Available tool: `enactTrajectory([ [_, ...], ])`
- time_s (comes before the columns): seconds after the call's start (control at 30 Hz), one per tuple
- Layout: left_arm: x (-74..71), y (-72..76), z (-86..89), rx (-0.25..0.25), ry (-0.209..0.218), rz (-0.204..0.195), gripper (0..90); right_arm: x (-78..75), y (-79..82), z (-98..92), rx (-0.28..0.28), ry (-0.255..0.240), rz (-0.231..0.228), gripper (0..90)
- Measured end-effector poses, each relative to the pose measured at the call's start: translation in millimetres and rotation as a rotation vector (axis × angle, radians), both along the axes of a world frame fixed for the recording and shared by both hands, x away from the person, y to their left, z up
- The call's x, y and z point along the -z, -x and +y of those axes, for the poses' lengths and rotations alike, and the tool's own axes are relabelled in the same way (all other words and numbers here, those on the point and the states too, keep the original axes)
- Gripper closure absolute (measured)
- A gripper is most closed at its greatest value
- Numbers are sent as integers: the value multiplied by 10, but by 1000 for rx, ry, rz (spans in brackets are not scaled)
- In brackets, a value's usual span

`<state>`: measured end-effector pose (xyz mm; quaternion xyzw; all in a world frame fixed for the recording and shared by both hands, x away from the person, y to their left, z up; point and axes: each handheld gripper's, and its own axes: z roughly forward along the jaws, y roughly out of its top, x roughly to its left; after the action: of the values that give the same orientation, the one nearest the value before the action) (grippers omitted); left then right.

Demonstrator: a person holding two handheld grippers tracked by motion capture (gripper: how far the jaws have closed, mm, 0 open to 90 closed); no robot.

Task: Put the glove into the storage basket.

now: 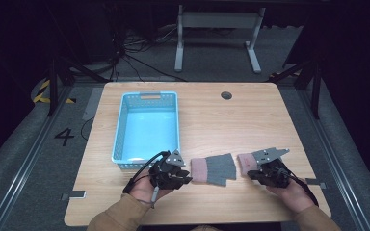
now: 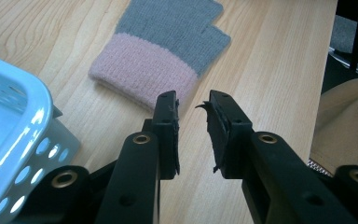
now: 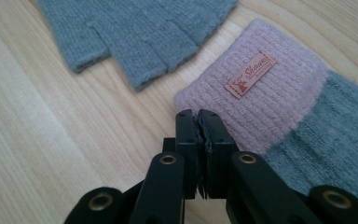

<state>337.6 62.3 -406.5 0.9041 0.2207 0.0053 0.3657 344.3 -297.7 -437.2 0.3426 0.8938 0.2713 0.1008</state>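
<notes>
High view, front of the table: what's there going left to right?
Blue basket → left gripper → first glove → second glove, pink cuff showing → right gripper, which sits over that glove.

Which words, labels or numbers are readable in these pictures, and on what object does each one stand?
"4": painted on the grey floor left of the table.
"Shower", roughly: script on the small brown tag sewn to the pink cuff of a glove. The smaller line under it is too small to read.
</notes>
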Motion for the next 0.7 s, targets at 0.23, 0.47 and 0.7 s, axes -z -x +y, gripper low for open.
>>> enactTrajectory([
  [0.23, 3, -5, -1, 1, -2, 1, 733, -197, 31, -126, -5, -42, -51, 770],
  [0.47, 6, -7, -8, 0, -1, 1, 733, -293, -197, -331, 56, -53, -63, 558],
  [0.7, 4, -8, 9, -2, 4, 3, 733, -117, -421, -404, 82, -3, -22, 528],
])
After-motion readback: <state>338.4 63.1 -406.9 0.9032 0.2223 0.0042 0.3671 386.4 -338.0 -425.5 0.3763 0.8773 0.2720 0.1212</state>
